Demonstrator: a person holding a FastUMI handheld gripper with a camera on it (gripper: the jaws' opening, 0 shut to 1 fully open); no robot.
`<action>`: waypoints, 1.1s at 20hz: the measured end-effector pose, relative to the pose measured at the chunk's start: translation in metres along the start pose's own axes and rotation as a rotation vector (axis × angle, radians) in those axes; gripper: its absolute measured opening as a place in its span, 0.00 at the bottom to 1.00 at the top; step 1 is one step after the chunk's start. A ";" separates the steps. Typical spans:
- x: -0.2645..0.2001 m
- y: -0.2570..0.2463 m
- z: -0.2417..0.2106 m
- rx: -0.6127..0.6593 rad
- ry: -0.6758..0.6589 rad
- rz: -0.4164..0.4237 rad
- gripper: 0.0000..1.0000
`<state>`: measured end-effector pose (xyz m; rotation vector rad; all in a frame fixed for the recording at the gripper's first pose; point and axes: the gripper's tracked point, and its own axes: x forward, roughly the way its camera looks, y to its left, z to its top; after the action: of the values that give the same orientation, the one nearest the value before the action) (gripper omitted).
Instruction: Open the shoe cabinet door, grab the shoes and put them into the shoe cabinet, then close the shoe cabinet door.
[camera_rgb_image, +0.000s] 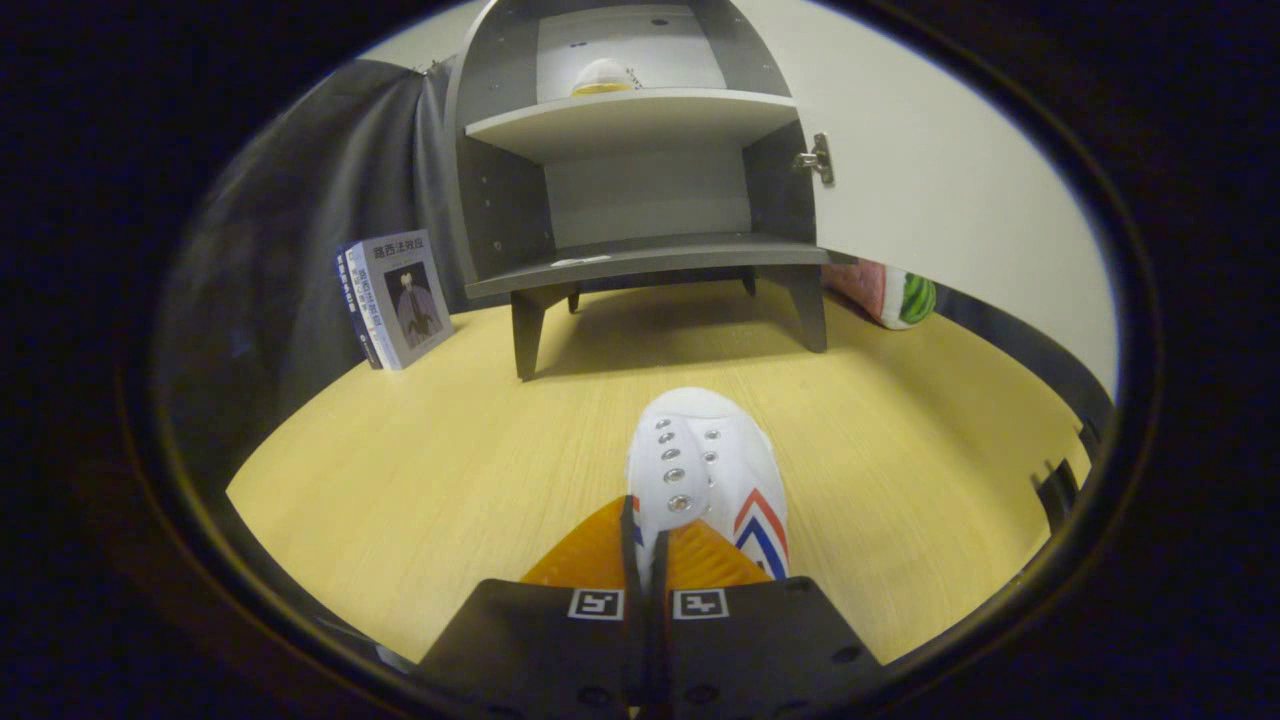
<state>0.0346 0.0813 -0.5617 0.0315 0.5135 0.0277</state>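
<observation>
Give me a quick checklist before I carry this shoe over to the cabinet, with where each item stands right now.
1. Cabinet door open: ok, it is swung wide to the right.
2. Lower shelf free for the shoe: ok, apart from a small pale scrap near its front edge.
3. Hand-held gripper closed on the white shoe: ok, the fingers are nearly together with the shoe's edge pinched between them.
4. Grip secure enough to lift: cannot tell.
5. Path across the table to the cabinet: ok, the book stands off to the left.
6. Upper shelf: not ok, a small object sits there.
</observation>
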 end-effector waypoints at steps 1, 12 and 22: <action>0.000 0.000 0.002 -0.002 0.003 0.002 0.04; -0.040 -0.009 0.095 -0.002 -0.051 -0.033 0.03; -0.094 0.008 0.297 -0.085 -0.225 -0.101 0.03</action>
<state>0.0990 0.0790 -0.2566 -0.0738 0.2881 -0.0528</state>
